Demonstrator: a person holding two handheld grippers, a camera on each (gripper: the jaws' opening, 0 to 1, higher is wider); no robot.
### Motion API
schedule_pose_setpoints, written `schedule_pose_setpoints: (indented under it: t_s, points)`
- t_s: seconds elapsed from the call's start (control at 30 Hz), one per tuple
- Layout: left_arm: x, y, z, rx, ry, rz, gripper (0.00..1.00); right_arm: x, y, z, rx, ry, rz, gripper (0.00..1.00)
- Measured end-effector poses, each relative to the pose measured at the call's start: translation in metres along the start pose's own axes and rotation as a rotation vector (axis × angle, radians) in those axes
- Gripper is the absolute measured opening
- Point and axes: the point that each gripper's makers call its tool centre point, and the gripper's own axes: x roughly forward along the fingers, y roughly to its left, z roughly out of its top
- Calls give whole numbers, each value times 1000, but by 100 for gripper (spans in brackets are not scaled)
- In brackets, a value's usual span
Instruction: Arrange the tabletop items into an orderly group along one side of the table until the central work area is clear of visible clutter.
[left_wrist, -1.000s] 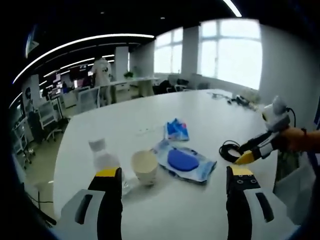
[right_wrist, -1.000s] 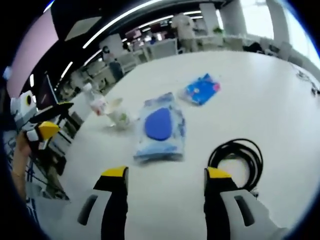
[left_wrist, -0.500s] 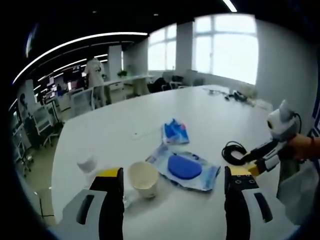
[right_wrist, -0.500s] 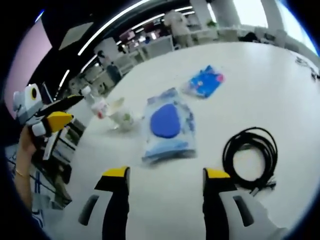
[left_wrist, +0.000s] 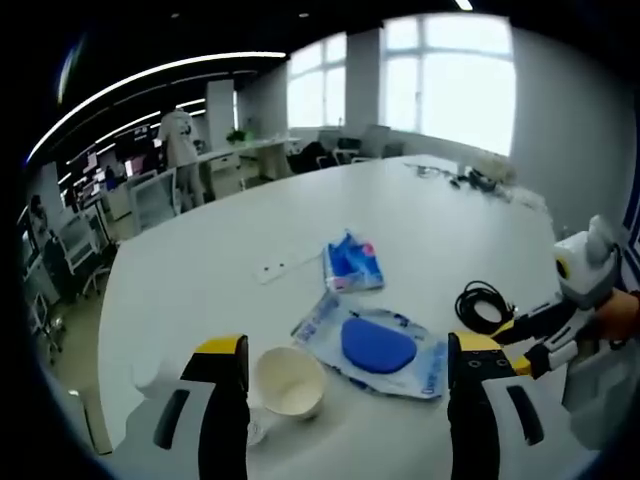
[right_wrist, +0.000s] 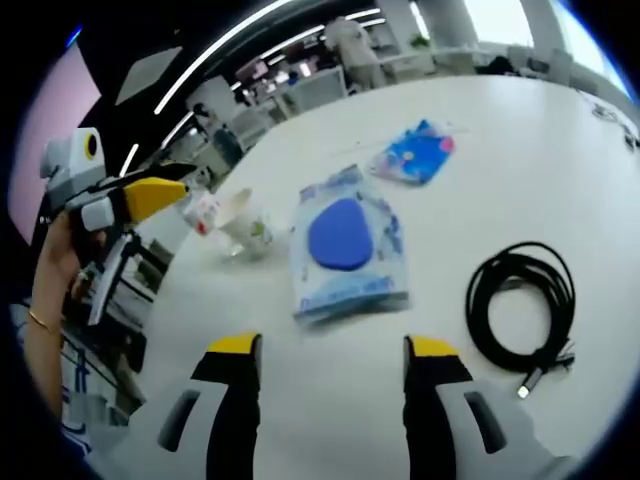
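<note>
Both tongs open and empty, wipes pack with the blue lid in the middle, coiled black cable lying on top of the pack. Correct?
Not quite. The coiled black cable lies on the bare table beside the wipes pack, apart from it, as the right gripper view shows. The rest holds: left tongs and right tongs are open and empty.

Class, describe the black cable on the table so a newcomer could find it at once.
On the white table, look past the big wet-wipes pack with its blue oval lid, on the side away from the paper cup. The black cable lies there alone, wound into a loose coil, the only dark, round thing among blue packets.
</note>
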Motion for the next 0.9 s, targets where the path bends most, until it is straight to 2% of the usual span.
schedule_pose_setpoints:
  t_s: [0.13, 0.47, 0.57, 0.67, 0.9]
  points:
    - [11, 5, -1, 3, 28, -5, 77, 4, 5, 2, -20, -2, 18, 54]
    - [35, 12, 2, 38, 83, -28, 73, 14, 7, 2, 12, 1, 24, 54]
    - [43, 14, -2, 74, 129, -35, 71, 16, 8, 2, 31, 1, 22, 53]
    - [52, 16, -4, 86, 150, -34, 71, 20, 10, 1, 44, 3, 27, 52]
    - [71, 20, -11, 97, 202, -63, 62, 26, 9, 0, 69, 13, 29, 51]
